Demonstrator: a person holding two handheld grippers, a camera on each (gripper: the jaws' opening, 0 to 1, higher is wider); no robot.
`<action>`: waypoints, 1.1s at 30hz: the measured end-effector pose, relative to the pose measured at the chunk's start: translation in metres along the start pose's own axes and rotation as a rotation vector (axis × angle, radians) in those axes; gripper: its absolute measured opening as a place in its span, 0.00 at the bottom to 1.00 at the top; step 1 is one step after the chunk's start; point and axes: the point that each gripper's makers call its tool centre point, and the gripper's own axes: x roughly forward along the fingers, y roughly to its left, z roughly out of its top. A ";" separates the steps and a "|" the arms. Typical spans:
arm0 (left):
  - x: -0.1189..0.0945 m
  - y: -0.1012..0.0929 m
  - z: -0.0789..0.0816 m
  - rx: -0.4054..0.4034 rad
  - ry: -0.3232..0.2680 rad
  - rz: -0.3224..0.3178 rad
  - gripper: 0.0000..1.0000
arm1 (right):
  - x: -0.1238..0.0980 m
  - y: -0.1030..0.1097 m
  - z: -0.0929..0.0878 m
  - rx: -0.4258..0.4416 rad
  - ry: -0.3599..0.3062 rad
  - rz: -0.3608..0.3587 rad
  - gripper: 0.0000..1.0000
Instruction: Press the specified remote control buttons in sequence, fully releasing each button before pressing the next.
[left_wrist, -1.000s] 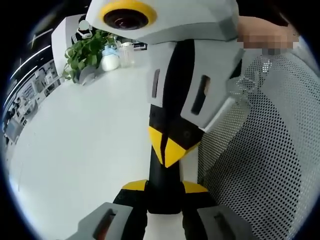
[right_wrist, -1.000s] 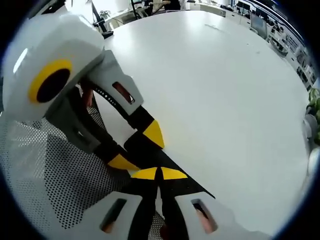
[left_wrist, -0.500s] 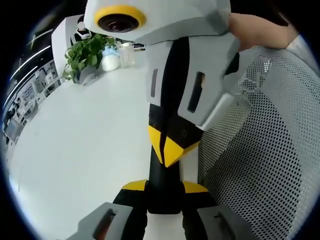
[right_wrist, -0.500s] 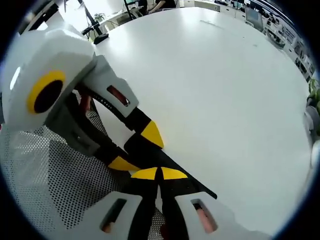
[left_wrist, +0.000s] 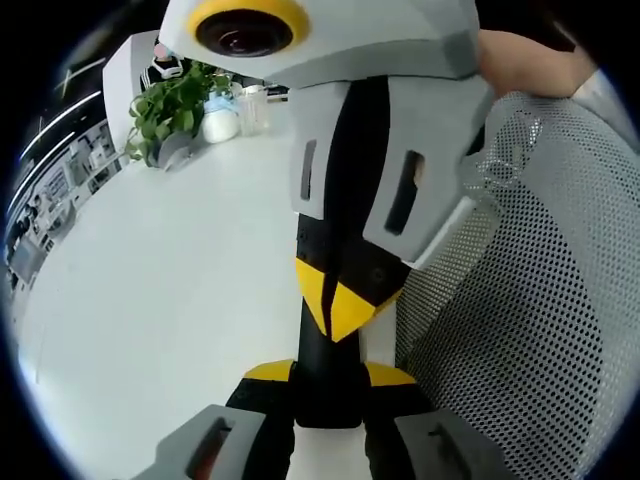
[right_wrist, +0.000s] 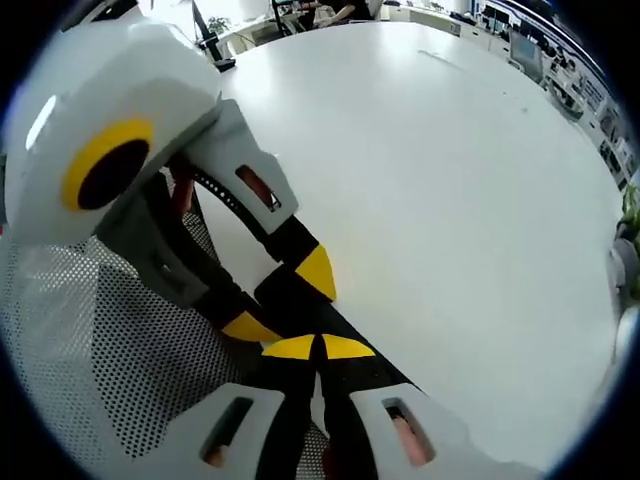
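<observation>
The left gripper (left_wrist: 328, 372) clamps the black remote (left_wrist: 328, 390); the right gripper (right_wrist: 317, 347), jaws together, meets it at 12 o'clock above the white worktop (right_wrist: 450, 200).

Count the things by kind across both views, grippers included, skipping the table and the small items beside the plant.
Grippers: 2 (left gripper, right gripper)
Black remote: 1
Potted plant: 1
Mesh chair: 1
Total: 5
</observation>
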 end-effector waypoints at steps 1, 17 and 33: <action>0.000 0.000 0.000 0.000 0.000 0.000 0.25 | 0.000 0.000 0.000 0.001 -0.001 0.001 0.00; 0.000 0.000 0.000 0.002 -0.001 0.001 0.25 | 0.000 0.000 0.000 0.095 -0.033 0.026 0.00; 0.001 0.000 0.000 0.007 0.005 -0.001 0.25 | 0.001 0.000 0.000 0.070 -0.024 0.023 0.00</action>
